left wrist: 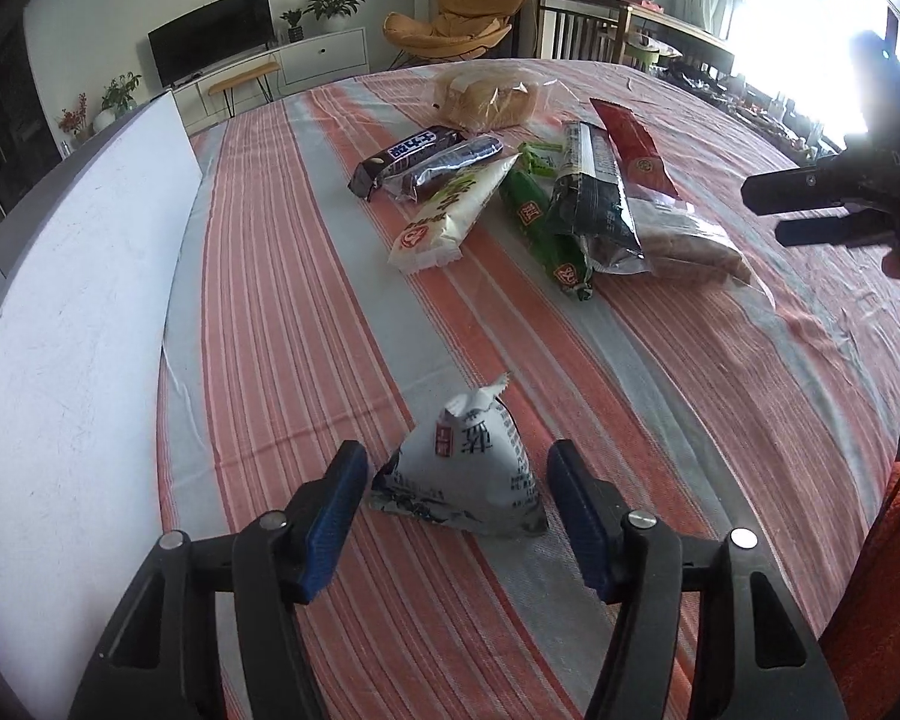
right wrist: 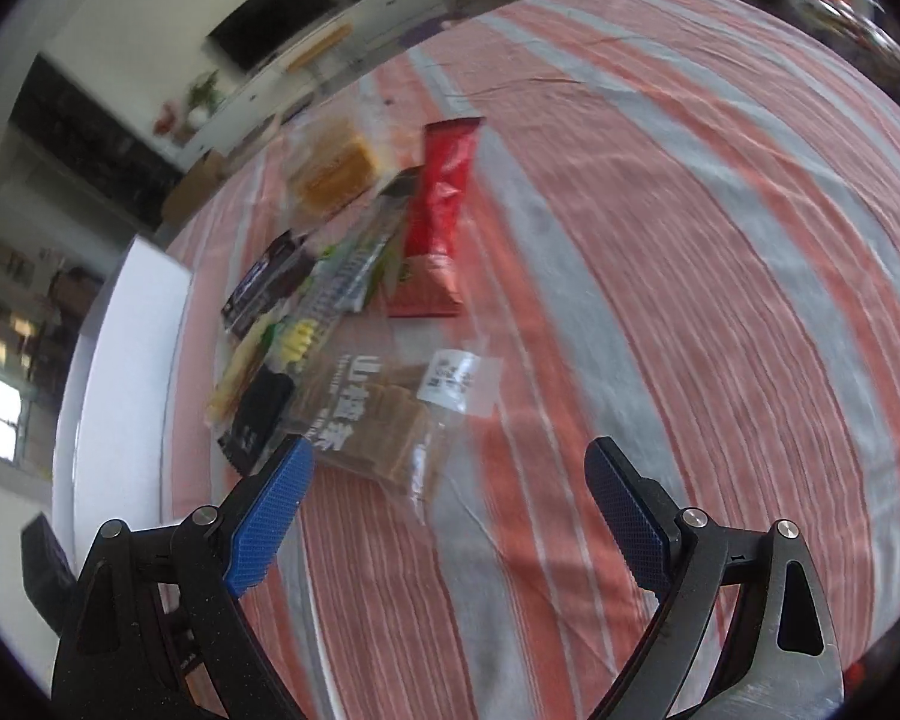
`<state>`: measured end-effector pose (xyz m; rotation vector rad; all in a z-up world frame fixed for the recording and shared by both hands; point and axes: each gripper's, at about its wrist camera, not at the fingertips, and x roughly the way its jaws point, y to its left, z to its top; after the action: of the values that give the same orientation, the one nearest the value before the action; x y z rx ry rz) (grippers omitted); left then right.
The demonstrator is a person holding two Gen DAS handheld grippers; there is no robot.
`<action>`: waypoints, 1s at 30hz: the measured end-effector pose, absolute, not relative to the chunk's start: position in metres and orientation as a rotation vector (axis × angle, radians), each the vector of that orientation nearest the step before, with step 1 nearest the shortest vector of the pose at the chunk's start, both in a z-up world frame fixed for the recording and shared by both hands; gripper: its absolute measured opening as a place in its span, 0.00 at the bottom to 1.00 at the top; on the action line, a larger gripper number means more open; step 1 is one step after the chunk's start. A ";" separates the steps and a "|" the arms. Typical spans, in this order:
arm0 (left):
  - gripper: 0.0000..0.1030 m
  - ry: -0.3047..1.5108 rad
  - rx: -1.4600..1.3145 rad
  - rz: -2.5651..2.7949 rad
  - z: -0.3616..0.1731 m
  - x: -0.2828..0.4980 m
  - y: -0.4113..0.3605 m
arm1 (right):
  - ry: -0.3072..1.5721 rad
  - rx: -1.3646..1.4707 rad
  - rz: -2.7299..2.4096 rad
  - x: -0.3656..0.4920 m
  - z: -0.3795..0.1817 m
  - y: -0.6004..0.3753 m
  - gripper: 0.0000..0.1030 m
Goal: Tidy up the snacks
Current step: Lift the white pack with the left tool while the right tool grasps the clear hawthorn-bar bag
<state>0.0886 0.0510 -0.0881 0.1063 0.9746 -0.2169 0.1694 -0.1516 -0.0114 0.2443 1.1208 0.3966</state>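
Two blue-padded grippers work over a striped orange-and-grey tablecloth [left wrist: 306,312]. At nine o'clock a white board [left wrist: 84,312] bounds the cloth. The left gripper [left wrist: 457,507] stands apart, straddling a white triangular wrapped snack [left wrist: 459,480] without pressing it; judged best squeezed low and gently. At twelve o'clock lies the mixed snack pile [left wrist: 510,192]. The right gripper [right wrist: 450,516] is spread and empty, with bare cloth toward three o'clock.

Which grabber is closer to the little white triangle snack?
Left. The left gripper has the triangle snack between its open fingers. The right gripper is farther away, by the snack pile.
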 end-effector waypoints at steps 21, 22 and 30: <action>0.36 0.983 -0.072 -0.271 -0.077 0.078 0.077 | 1.364 -0.157 0.631 0.170 -0.048 -0.047 0.60; 0.36 0.983 -0.076 -0.272 -0.078 0.076 0.078 | 1.377 -0.106 0.626 0.163 -0.047 -0.048 0.61; 0.36 0.953 -0.121 -0.272 -0.065 0.065 0.085 | 1.277 -0.237 0.445 0.145 -0.065 0.001 0.85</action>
<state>0.0650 0.0854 -0.0653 -0.1209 0.9531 -0.2717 0.1455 0.0014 -0.0647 -0.2367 1.2768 0.4451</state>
